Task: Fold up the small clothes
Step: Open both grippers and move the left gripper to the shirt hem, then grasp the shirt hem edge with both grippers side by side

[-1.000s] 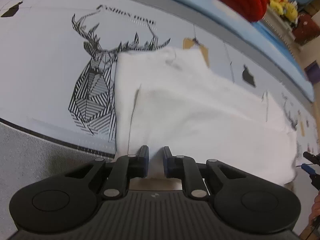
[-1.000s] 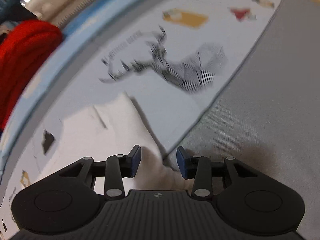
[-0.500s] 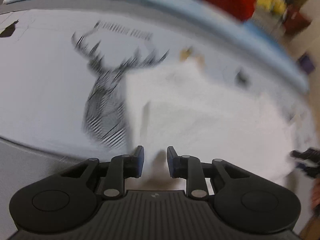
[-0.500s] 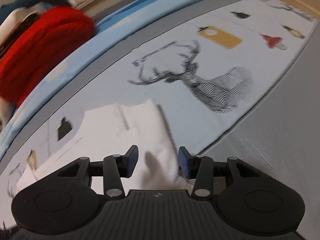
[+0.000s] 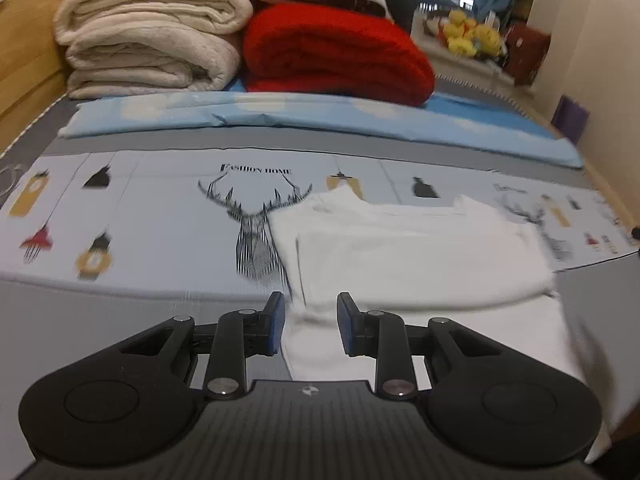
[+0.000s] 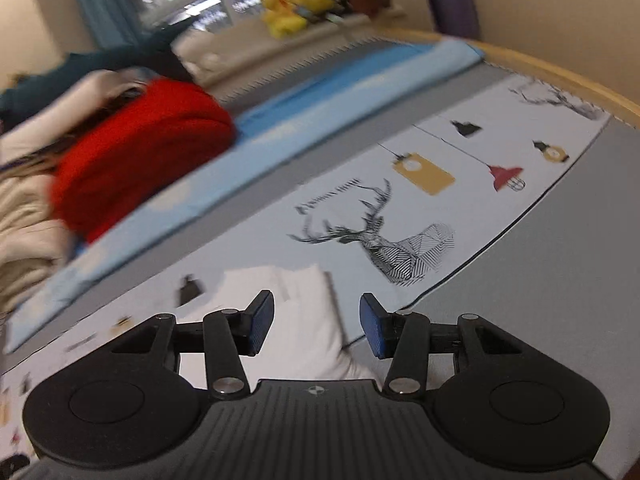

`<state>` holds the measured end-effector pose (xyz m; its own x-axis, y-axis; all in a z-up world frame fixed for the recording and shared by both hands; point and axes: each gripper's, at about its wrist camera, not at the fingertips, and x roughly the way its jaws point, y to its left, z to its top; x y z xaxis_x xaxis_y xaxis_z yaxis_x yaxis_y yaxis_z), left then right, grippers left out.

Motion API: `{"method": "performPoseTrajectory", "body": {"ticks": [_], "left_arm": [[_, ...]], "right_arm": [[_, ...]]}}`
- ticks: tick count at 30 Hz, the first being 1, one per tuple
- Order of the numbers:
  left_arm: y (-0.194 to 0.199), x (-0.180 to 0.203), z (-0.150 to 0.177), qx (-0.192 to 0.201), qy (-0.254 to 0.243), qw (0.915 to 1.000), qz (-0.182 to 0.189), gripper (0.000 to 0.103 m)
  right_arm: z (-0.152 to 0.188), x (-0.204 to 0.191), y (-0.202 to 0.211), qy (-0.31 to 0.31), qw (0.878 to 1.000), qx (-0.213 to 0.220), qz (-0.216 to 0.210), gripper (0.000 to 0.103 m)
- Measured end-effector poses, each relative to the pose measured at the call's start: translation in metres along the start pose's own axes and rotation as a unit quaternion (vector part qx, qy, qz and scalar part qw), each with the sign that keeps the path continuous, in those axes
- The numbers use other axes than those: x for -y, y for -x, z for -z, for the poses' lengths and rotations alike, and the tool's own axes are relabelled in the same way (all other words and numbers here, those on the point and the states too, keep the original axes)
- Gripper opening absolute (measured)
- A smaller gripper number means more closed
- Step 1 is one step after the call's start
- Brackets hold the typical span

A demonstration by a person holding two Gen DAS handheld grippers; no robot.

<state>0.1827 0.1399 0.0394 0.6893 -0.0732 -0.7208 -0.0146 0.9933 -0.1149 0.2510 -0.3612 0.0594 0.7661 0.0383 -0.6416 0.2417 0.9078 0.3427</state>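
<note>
white garment (image 5: 416, 256) spread flat, partly folded, on printed sheet (image 5: 160, 216) beside deer print, likely laid out for next fold | left gripper (image 5: 310, 322) jaws parted, straddling near hem, holding nothing | right gripper (image 6: 316, 326) jaws wide apart above garment edge, holding nothing

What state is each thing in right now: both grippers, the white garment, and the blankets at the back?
Left gripper: open, holding nothing, fingers either side of the garment's near edge.
Right gripper: open, holding nothing.
White garment: lying flat on the printed sheet, partly folded with a layer doubled over.
Red blanket: folded, beside the cream stack.
Cream blankets: folded and stacked.
</note>
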Motion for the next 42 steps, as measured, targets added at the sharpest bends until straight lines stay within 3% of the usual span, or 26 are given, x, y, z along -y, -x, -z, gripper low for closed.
{"method": "performPoseTrajectory", "body": {"ticks": [4,5,7,8,10,11,13,23,29,31,35,37,42], "left_arm": [[0.042,-0.003,0.062,0.0,0.046,0.9988,0.015,0.031],[0.045,-0.004,0.081,-0.006,0.057,0.9982,0.016,0.027],[0.037,-0.003,0.121,-0.043,0.069,0.9967,0.007,0.016],[0.03,-0.004,0.133,-0.073,0.08,0.9941,-0.005,0.015],[0.023,-0.003,0.147,-0.112,0.111,0.9874,0.013,0.015],[0.021,0.0,0.149,-0.12,0.107,0.9865,0.028,0.015],[0.021,0.006,0.151,-0.122,0.078,0.9893,0.018,0.015],[-0.004,-0.017,0.172,-0.205,0.082,0.9752,-0.011,0.017],[-0.008,-0.015,0.18,-0.22,0.071,0.973,-0.002,0.018],[-0.011,-0.013,0.182,-0.219,0.062,0.9737,-0.005,0.018],[-0.013,-0.013,0.181,-0.219,0.067,0.9734,-0.006,0.019],[-0.012,-0.013,0.18,-0.219,0.063,0.9736,-0.005,0.021],[-0.011,-0.008,0.182,-0.22,0.054,0.9741,-0.004,0.022]], "right_arm": [[0.045,0.031,0.055,0.01,1.0,-0.003,-0.018,0.048],[0.058,0.04,0.059,0.009,1.0,-0.012,-0.017,0.044],[0.084,0.058,0.066,0.005,0.999,-0.034,-0.01,0.027],[0.1,0.07,0.067,0.004,0.999,-0.043,-0.007,0.026],[0.13,0.085,0.064,0.015,0.998,-0.067,0.016,0.023],[0.141,0.09,0.057,0.017,0.995,-0.089,0.028,0.023],[0.156,0.101,0.046,-0.009,0.99,-0.137,0.028,0.023],[0.188,0.111,0.019,0.027,0.975,-0.21,0.063,0.033],[0.193,0.1,0.02,0.076,0.973,-0.204,0.076,0.034],[0.193,0.1,0.022,0.074,0.974,-0.2,0.081,0.041],[0.197,0.095,0.018,0.103,0.969,-0.206,0.086,0.043],[0.199,0.091,0.018,0.116,0.967,-0.211,0.082,0.05],[0.203,0.083,0.016,0.136,0.964,-0.22,0.068,0.054]]}}
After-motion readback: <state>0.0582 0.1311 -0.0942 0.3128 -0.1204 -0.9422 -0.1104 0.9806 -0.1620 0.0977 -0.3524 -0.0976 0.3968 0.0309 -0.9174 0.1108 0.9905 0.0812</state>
